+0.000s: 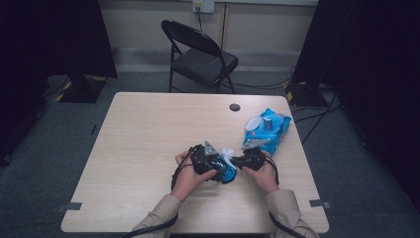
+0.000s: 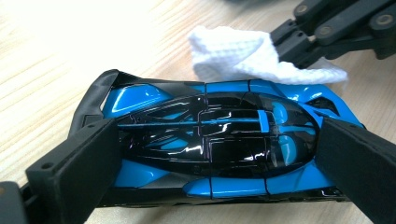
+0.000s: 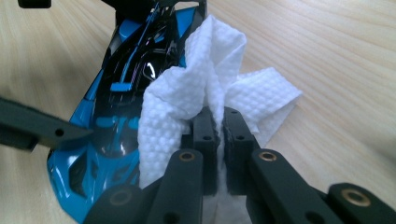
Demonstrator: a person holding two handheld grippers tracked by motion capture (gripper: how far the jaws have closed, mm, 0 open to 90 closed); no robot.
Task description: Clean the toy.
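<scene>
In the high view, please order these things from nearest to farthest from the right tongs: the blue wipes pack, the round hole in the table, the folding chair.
1. Blue wipes pack, just beyond the right tongs, at the table's right.
2. Round hole, near the far edge.
3. Folding chair, on the floor behind the table.

blue car, white wipe, black jaws

the toy car (image 2: 219, 149) is glossy bright blue with black panels and a black canopy crossed by thin blue lines. the wipe (image 3: 187, 107) is plain white with a fine dimpled, waffle-like pattern. both the left gripper (image 2: 219, 154) and the right gripper (image 3: 217, 126) are matt black, with brass-coloured rivets on the right one. the wipes pack (image 1: 267, 130), near the table's right edge, is blue with a white lid. the table (image 1: 148, 134) is pale wood grain.
</scene>
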